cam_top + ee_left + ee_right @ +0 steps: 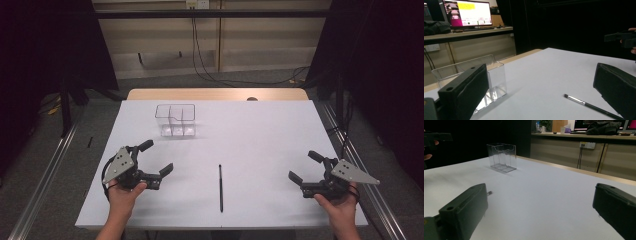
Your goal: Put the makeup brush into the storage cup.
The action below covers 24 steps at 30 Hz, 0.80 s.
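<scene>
Left gripper view: brush tip (566,95) (bristles hidden overhead), both claws wide, empty.

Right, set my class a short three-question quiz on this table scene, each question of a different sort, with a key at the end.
1. True or false: the thin black brush lies inside the clear box.
2. Multiple choice: where does the brush lie? A) between the left gripper and the right gripper; B) beyond the clear box; C) off the white table.
3. Short answer: how do the jaws of both grippers stand?

Key
1. False: it lies on the bare table, nearer the person than the box.
2. A.
3. Open on both, holding nothing.
</scene>
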{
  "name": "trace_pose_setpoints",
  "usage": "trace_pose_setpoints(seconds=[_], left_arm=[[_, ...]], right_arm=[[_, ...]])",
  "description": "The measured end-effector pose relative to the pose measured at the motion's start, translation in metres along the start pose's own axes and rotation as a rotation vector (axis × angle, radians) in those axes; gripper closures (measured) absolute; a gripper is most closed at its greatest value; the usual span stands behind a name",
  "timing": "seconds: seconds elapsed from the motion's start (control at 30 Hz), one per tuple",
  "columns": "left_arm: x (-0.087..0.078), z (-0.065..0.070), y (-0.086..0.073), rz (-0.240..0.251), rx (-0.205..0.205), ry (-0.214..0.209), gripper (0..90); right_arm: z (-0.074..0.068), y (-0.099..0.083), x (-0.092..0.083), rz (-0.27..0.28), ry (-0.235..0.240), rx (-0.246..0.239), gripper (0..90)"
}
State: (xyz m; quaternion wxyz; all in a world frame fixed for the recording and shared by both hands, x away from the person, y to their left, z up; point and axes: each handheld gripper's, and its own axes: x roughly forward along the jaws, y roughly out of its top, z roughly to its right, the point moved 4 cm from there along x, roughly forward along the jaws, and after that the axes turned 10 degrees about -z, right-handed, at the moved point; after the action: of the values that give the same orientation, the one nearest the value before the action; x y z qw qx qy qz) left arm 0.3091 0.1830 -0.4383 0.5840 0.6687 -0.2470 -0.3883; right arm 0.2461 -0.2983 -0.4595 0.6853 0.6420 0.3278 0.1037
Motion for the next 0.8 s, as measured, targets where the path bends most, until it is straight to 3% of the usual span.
trace_pose_setpoints(seconds=[0.8], left_arm=[[0.033, 0.017, 0.009, -0.001, -0.011, -0.062, 0.0]], right_arm=[[-0.001, 0.001, 0.000, 0.002, 0.003, -0.004, 0.0]])
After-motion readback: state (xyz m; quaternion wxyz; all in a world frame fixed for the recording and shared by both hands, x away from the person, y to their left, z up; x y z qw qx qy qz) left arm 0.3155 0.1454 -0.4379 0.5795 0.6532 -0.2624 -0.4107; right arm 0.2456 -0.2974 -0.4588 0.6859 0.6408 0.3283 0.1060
